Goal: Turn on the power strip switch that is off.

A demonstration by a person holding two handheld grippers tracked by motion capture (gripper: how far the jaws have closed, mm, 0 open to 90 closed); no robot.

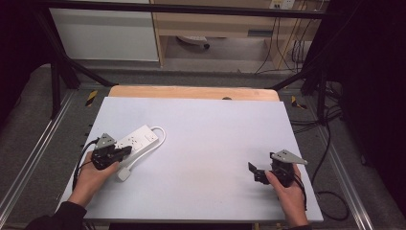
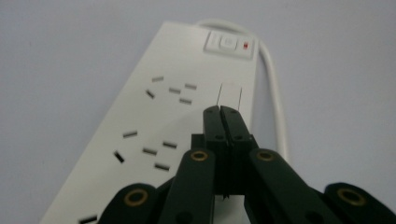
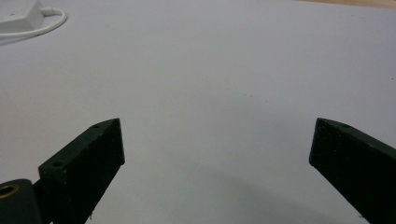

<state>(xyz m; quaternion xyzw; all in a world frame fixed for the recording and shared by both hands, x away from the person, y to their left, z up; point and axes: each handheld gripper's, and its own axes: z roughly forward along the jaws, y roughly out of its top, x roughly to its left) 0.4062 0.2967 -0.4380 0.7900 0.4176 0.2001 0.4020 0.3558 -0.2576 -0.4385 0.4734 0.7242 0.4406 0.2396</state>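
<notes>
Power strip (image 1: 135, 139), white, lies on the left half of the pale grey worktop (image 1: 206, 143), running diagonally from near the left hand toward the far right, its cord (image 1: 160, 136) looping round the far end and back to a white plug (image 1: 124, 174) nearer the front edge. Nearest the front edge, a person's left hand (image 1: 91, 177) holds the left gripper (image 1: 125, 151) over the near part of the strip; in the left gripper view its black jaws are pressed together with nothing between them, tips (image 2: 221, 112) poised above the strip's top face, just short of a small rectangular panel, with socket slots to their left and the switch with its red indicator (image 2: 229, 43) beyond. Whether the tips touch the plastic cannot be told. Toward the front right corner, the right hand (image 1: 289, 194) holds the right gripper (image 1: 256, 173) over bare worktop, well apart from the strip. Its jaws are spread wide, one fingertip (image 3: 100, 140) at each side of the right gripper view, the strip's corner showing far off at upper left (image 3: 18, 16). A wooden edge (image 1: 191, 92) borders the worktop's far side.
</notes>
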